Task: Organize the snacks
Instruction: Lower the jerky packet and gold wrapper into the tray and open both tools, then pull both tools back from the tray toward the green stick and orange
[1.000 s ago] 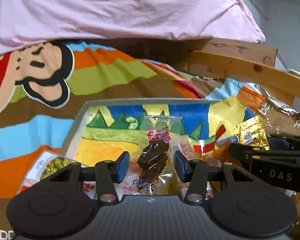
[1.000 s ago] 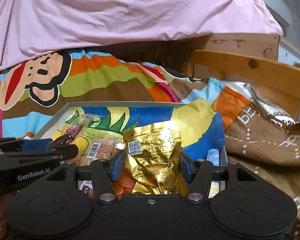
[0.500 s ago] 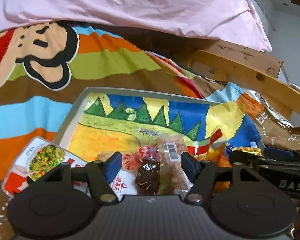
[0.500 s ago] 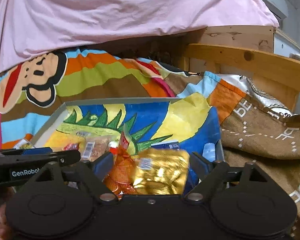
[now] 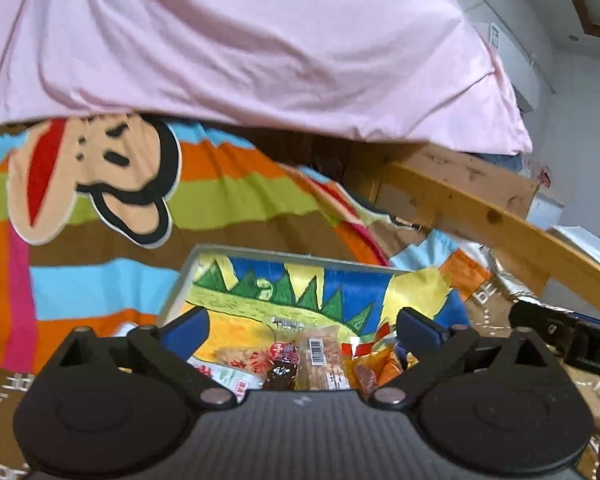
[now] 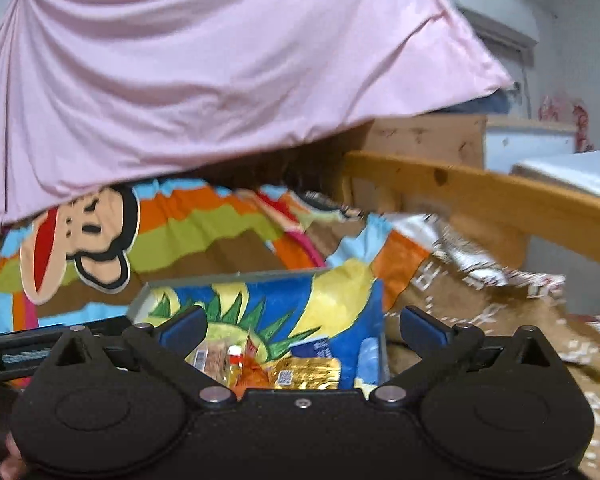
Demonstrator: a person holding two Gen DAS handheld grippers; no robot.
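A grey-rimmed box (image 5: 284, 255) with a painted dinosaur lining lies on the bed. Inside it are a dark brown snack in a clear wrapper (image 5: 281, 372), a barcoded pack (image 5: 320, 356) and orange packets (image 5: 374, 368). My left gripper (image 5: 304, 326) hangs above them, its jaws opening wide, nothing between them. In the right wrist view the same box (image 6: 228, 278) holds a gold foil pouch (image 6: 308, 372) and an orange packet (image 6: 252, 374). My right gripper (image 6: 304, 326) is above it, its jaws opening too, with nothing in them.
A striped blanket with a cartoon monkey (image 5: 96, 184) covers the bed. A pink sheet (image 5: 240, 48) hangs behind. A wooden rail (image 5: 500, 216) runs along the right. The right gripper's body (image 5: 572, 340) shows at the left view's right edge; the left gripper's arm (image 6: 40, 344) at the right view's left.
Both grippers let go of their snacks, the dark snack on the left and the gold pouch on the right, which now lie in the box. Both opened wide and rose away.
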